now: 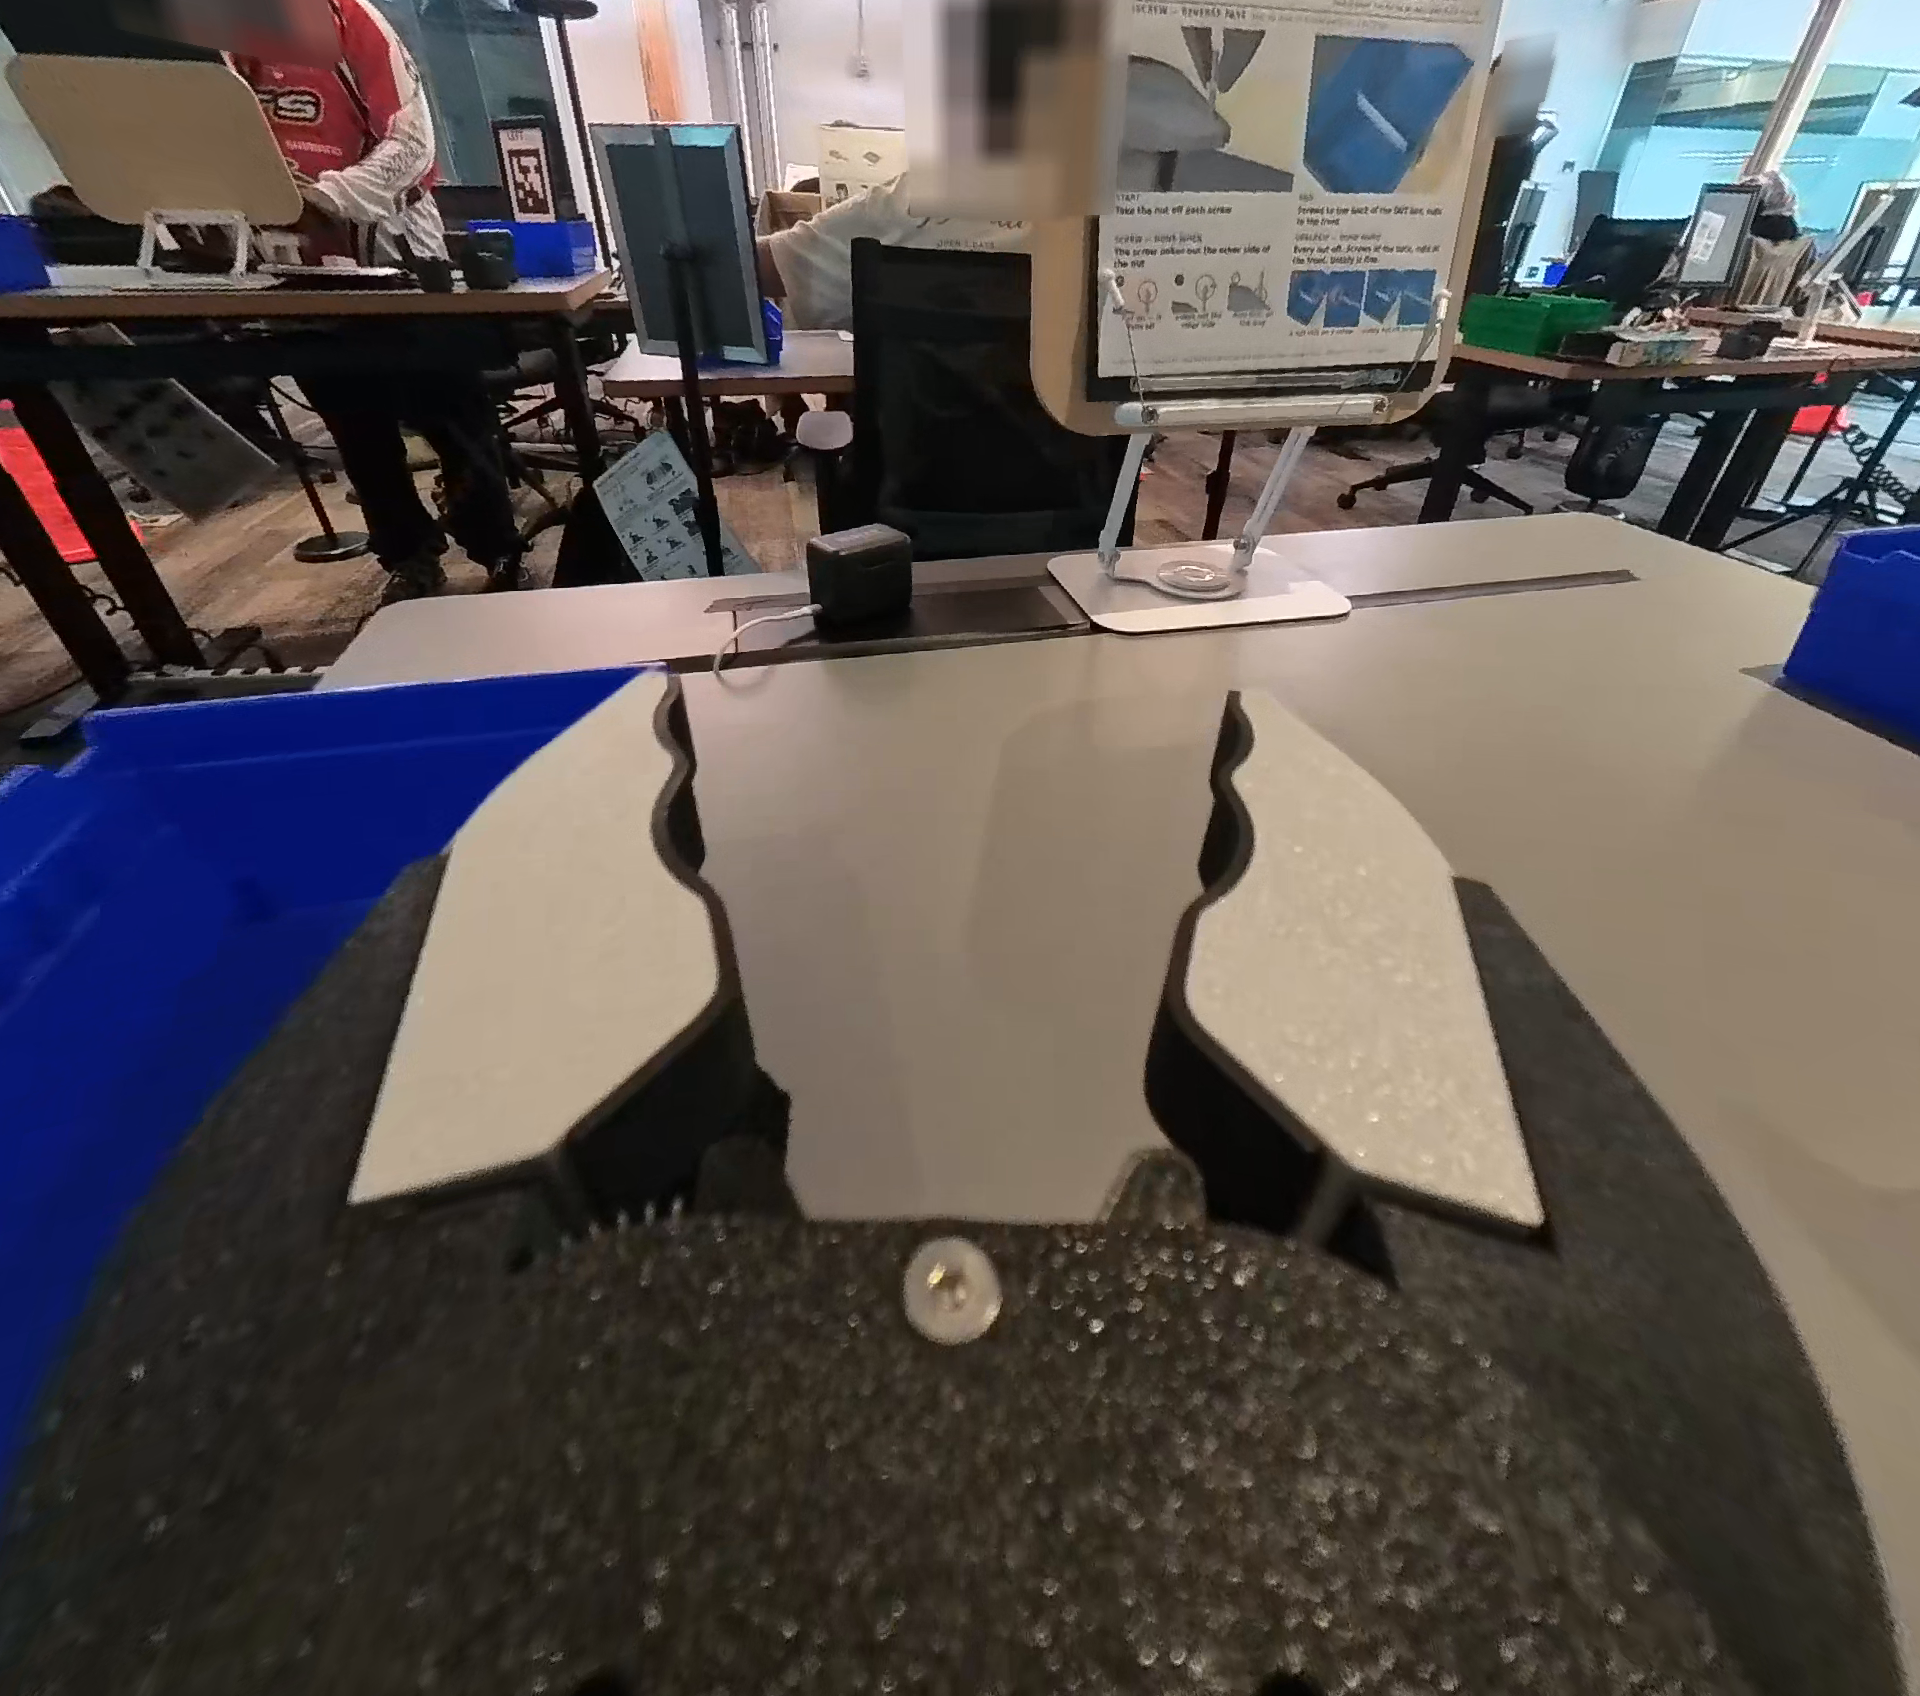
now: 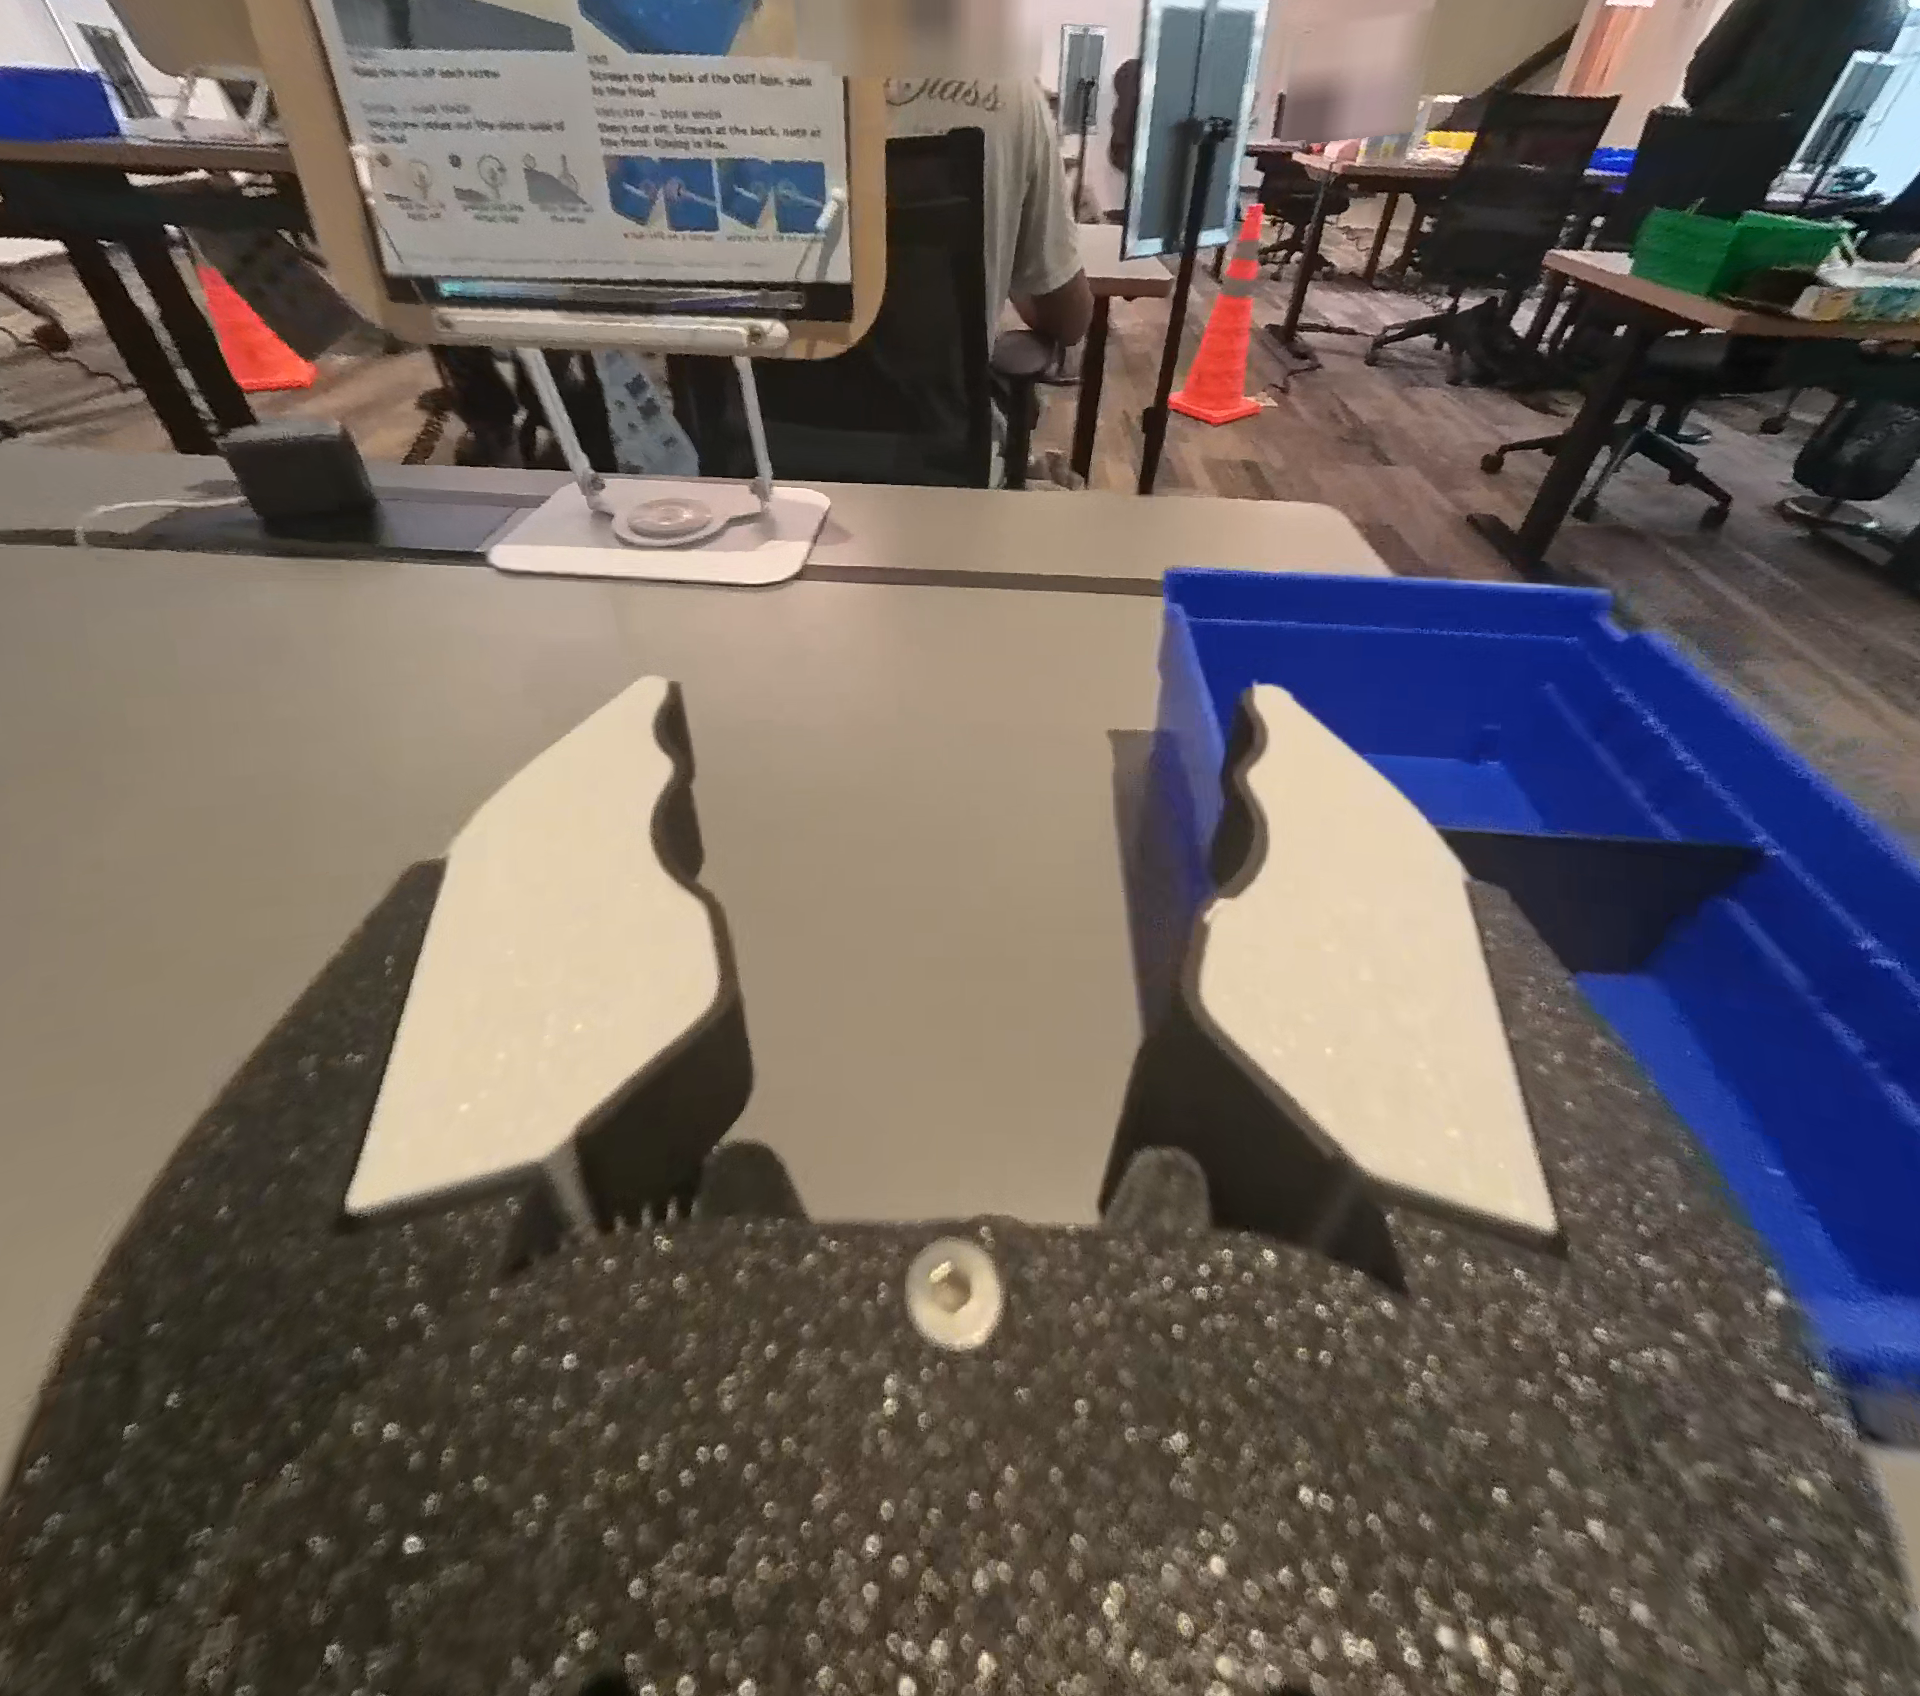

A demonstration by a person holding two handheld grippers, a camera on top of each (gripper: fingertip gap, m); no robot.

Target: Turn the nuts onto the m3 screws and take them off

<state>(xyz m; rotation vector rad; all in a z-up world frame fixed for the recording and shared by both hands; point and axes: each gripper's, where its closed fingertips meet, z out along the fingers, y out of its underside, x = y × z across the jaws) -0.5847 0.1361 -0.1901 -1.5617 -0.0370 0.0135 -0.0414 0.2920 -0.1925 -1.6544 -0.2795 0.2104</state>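
Both the left gripper [image 1: 951, 773] and the right gripper [image 2: 961, 763] were wide apart and empty above the table [image 2: 416, 711]. No screws or nuts were visible; the right bin [image 2: 1558, 773] looked empty, so work seemed not started.

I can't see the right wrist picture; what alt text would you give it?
An open, empty right gripper hovers over a grey table, its right finger in front of a blue divided bin whose visible compartments look empty. Behind stand an instruction board on a stand, a small black box, and an office with orange cones.
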